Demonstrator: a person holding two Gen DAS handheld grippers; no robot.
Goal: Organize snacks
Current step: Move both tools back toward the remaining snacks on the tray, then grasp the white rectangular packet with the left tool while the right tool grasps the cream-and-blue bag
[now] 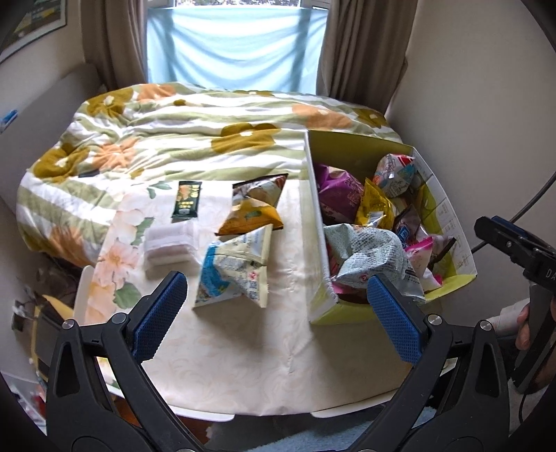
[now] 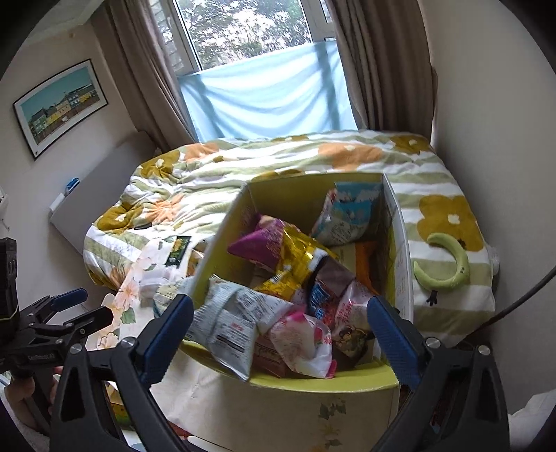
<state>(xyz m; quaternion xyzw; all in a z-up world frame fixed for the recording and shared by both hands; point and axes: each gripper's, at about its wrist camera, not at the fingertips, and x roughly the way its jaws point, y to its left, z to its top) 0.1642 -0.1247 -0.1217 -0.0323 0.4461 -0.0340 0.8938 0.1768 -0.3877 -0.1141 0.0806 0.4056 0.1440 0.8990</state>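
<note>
Above the table (image 1: 243, 365) I hold both grippers, left (image 1: 278, 313) and right (image 2: 279, 333), wide open and empty; next I judge: lift the grey bag (image 2: 229, 330) from the box (image 2: 323, 382).

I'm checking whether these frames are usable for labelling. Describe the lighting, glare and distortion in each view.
Left wrist view: daylight through the window washes out the blue cloth, fisheye bends the table edge, and the snack box stays readable. Right wrist view: the window is bright yet trees show, the gold packet glints, and corners are vignetted black.
</note>
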